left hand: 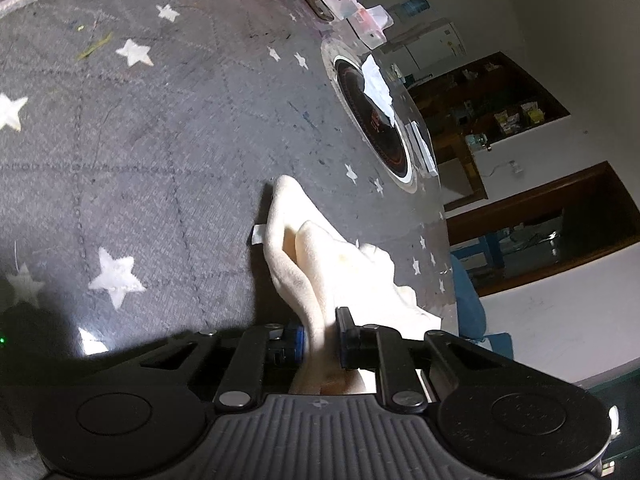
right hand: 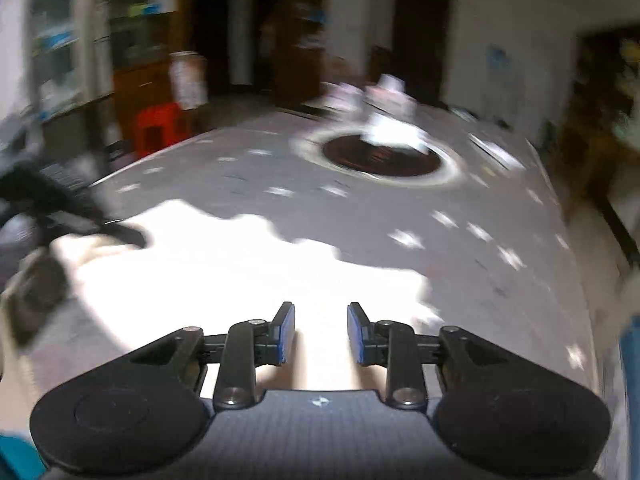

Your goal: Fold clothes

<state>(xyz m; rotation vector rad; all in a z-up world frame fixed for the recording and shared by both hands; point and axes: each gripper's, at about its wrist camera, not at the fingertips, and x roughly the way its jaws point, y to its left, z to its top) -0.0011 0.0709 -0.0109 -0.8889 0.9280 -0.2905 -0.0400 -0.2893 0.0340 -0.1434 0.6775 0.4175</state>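
Observation:
A cream-white garment (left hand: 320, 256) lies bunched on the grey star-patterned table cover (left hand: 140, 140). My left gripper (left hand: 322, 340) is shut on a fold of it, and the cloth runs up from between the blue pads. In the blurred right wrist view the same garment (right hand: 240, 264) spreads bright white over the table in front of my right gripper (right hand: 321, 332), which is open and empty just above the cloth. The left gripper (right hand: 60, 216) shows dark at the garment's left edge.
A round black induction hob (left hand: 372, 120) with white paper on it sits in the table; it also shows in the right wrist view (right hand: 380, 156). Small white boxes (left hand: 348, 4) stand at the far edge. A red stool (right hand: 160, 124), shelves and doorways lie beyond.

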